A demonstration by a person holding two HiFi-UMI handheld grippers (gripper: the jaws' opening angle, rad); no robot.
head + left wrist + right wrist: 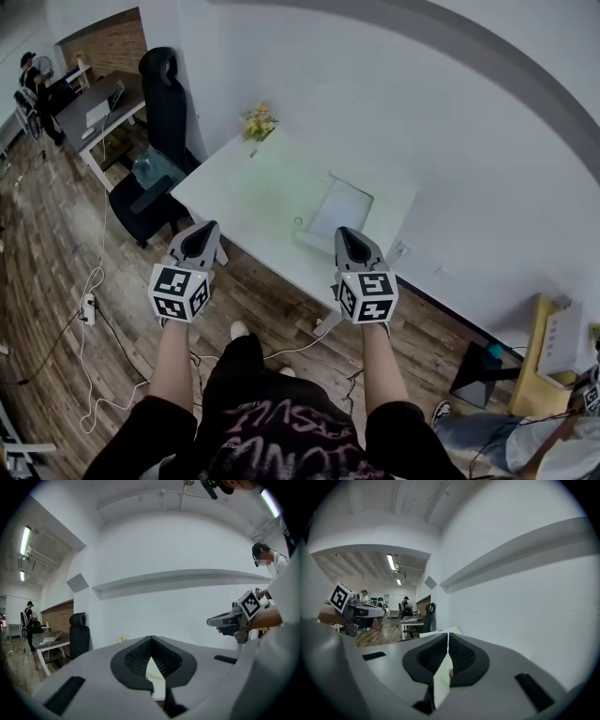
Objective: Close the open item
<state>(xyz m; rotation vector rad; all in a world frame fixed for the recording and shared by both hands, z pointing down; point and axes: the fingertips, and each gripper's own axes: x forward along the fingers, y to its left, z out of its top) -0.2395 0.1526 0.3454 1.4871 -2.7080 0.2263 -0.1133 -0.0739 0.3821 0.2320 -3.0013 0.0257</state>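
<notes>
Head view: left hand-held gripper [204,231], right hand-held gripper [348,234], jaws together, near table [251,190] edge.

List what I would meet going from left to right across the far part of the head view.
Person at the desk → grey desk → tall black office chair → yellow flowers → pale flat item on the white table → yellow shelf unit.
</notes>
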